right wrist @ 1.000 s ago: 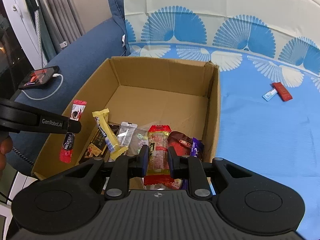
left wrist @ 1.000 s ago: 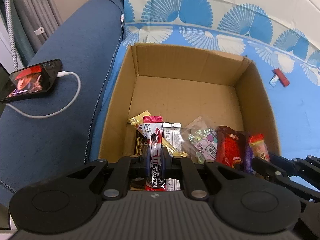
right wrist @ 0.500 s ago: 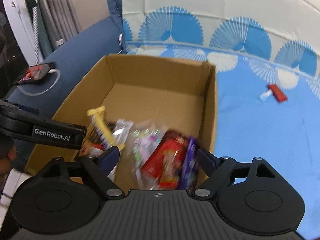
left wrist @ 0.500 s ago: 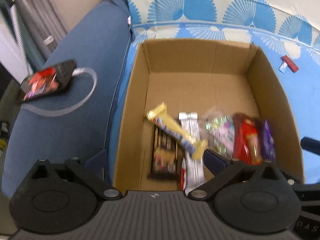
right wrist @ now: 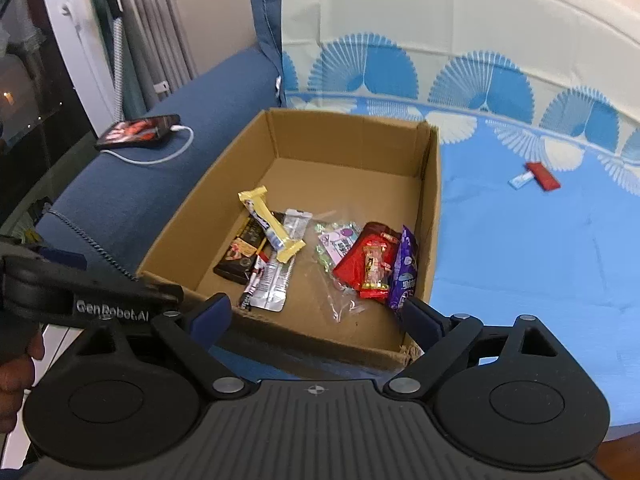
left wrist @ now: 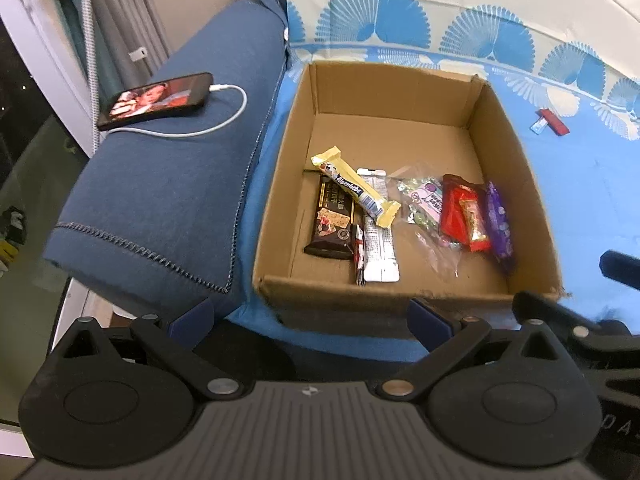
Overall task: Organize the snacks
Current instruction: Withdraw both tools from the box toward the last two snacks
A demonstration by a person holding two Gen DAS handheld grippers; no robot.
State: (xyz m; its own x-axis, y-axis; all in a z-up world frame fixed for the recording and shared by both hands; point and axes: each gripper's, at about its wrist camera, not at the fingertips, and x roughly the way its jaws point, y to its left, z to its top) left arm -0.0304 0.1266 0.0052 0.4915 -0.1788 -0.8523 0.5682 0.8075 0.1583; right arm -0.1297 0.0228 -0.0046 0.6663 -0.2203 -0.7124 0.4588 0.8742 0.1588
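Note:
A cardboard box (left wrist: 516, 184) (right wrist: 430, 216) stands on the blue sofa cover. Several snacks lie in its near half: a yellow bar (left wrist: 356, 192) (right wrist: 272, 228), a dark bar (left wrist: 332, 220), a silver packet (left wrist: 380, 248), a Nescafe stick (left wrist: 359, 254) (right wrist: 254, 276), a clear candy bag (left wrist: 424, 204), a red pack (left wrist: 454, 210) with a small red snack (left wrist: 474, 220) (right wrist: 374, 270) on it, and a purple pack (left wrist: 498, 220). My left gripper (left wrist: 310, 316) and right gripper (right wrist: 316, 316) are open and empty, held just before the box's near wall.
A phone (left wrist: 158, 100) on a white cable (left wrist: 224, 120) lies on the blue armrest left of the box. Two small snacks, red (left wrist: 554, 122) (right wrist: 542, 176) and light blue (left wrist: 538, 125), lie on the sofa cover to the right.
Both grippers opened and dropped their snacks into the box: the left let go of the Nescafe stick, the right the small red snack. Both then pulled back and up from the box.

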